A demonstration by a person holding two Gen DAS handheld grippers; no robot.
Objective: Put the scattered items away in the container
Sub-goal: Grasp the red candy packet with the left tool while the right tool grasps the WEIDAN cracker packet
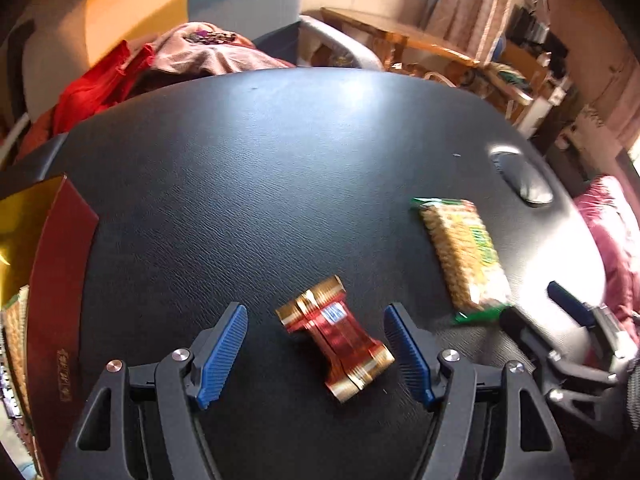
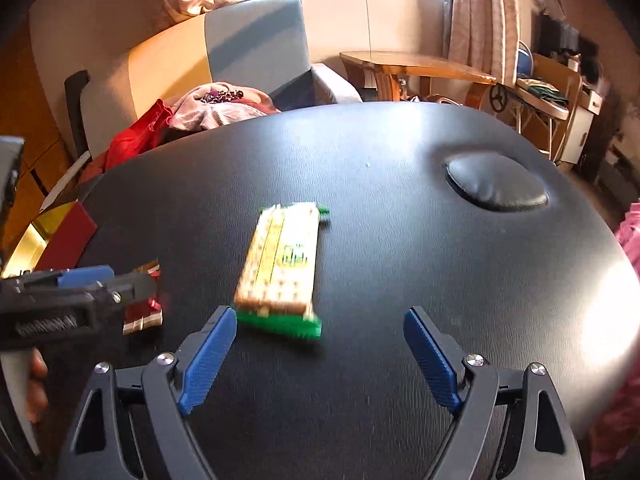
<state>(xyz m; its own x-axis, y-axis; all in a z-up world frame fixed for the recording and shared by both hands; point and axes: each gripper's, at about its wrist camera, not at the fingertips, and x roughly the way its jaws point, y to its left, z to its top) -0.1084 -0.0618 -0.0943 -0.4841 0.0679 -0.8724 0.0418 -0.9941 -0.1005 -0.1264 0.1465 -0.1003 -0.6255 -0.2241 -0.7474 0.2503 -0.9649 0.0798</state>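
A red and gold snack pack (image 1: 335, 339) lies on the black table between the open fingers of my left gripper (image 1: 316, 354), untouched. A green-edged cracker pack (image 1: 464, 258) lies to its right; in the right wrist view the cracker pack (image 2: 280, 268) lies just ahead of my open right gripper (image 2: 316, 354), nearer its left finger. The red and gold container (image 1: 60, 276) stands at the table's left edge with a cracker pack (image 1: 14, 344) inside. The right gripper (image 1: 560, 320) shows at the cracker pack's near end. The left gripper (image 2: 92, 284) covers part of the red pack (image 2: 144, 312).
The black leather-textured table (image 1: 280, 168) has an oval recess (image 2: 496, 184) at the far right. Clothes (image 1: 160, 64) lie on a sofa beyond the far edge. A wooden table and shelves stand at the back right. A pink cloth (image 1: 616, 240) lies by the right edge.
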